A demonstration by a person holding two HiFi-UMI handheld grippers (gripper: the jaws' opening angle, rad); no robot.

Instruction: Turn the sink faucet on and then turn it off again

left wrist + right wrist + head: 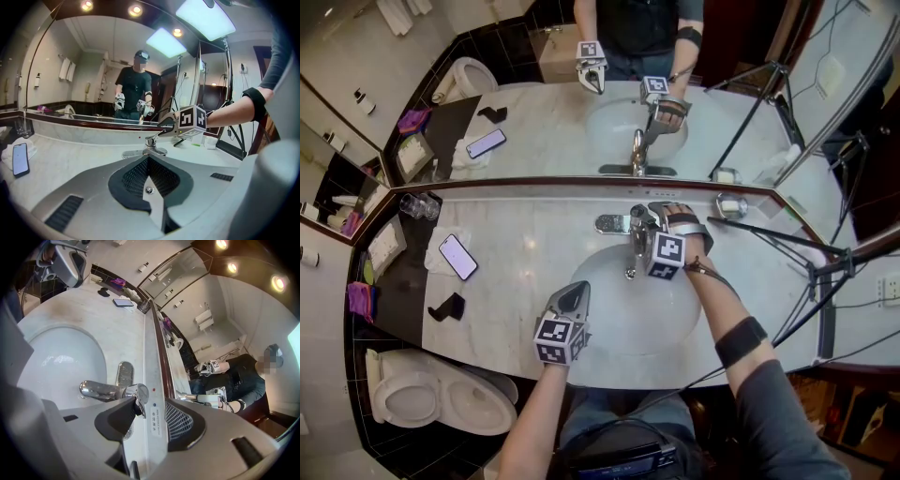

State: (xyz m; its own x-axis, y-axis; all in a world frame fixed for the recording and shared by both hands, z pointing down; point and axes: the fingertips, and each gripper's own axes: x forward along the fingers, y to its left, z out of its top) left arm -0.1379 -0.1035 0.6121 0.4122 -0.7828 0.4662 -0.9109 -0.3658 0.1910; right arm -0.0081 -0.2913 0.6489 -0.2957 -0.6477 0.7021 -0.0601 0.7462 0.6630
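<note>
Chrome faucet (99,390) lies between right tool (151,402) jaws.

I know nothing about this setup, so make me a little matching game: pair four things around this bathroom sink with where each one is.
Things:
1. phone
2. drinking glass
3. toilet
4. faucet

Places:
A. on the floor, past the left end of the counter
B. between the basin and the mirror, with the right gripper at its handle
C. lying on a white cloth
D. standing at the counter's far left, by the mirror

Pairs: 1-C, 2-D, 3-A, 4-B
</note>
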